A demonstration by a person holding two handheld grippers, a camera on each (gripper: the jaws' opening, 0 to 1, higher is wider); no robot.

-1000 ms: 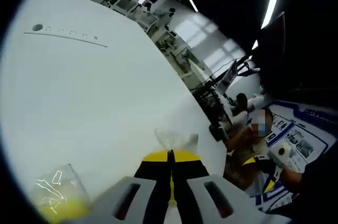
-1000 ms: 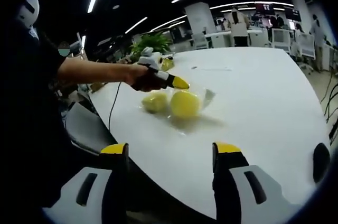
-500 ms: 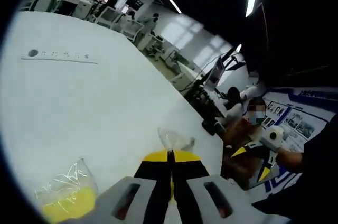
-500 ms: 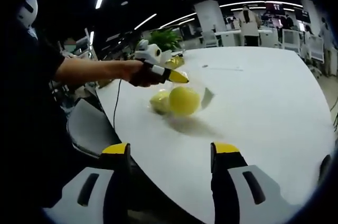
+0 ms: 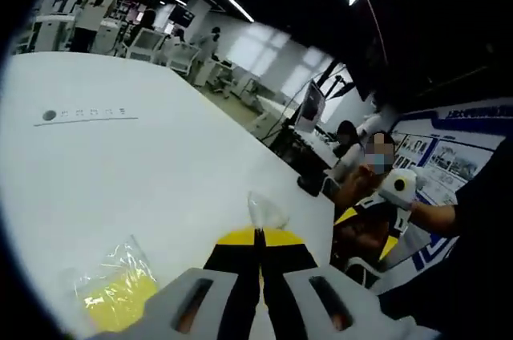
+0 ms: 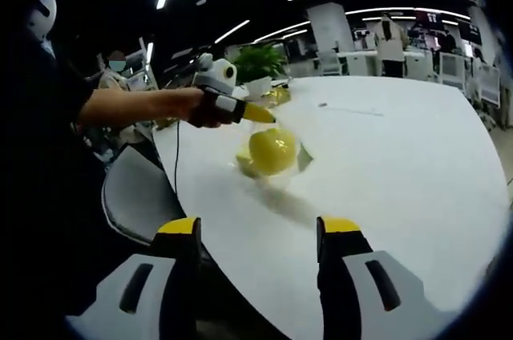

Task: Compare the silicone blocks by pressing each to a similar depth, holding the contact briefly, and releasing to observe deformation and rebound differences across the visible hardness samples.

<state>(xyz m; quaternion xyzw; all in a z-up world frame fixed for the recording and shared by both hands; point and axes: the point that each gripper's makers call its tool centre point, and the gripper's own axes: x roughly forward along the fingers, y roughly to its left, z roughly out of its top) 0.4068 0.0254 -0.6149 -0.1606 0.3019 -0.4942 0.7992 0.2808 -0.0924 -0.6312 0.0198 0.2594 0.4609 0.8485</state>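
- Left gripper (image 5: 259, 237): yellow tips, black jaws, pale grey body.
- Right gripper (image 6: 256, 232): same yellow, black, grey.
- Silicone blocks (image 6: 272, 151): yellow, in clear plastic bags (image 5: 120, 288).
- Table (image 5: 120, 172): white.

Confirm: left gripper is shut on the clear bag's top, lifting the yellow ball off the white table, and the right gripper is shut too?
Not quite. The right gripper is open: the right gripper view shows its jaws wide apart over the white table. The rest holds: the left gripper is shut on the clear bag, with the yellow ball hanging in it.
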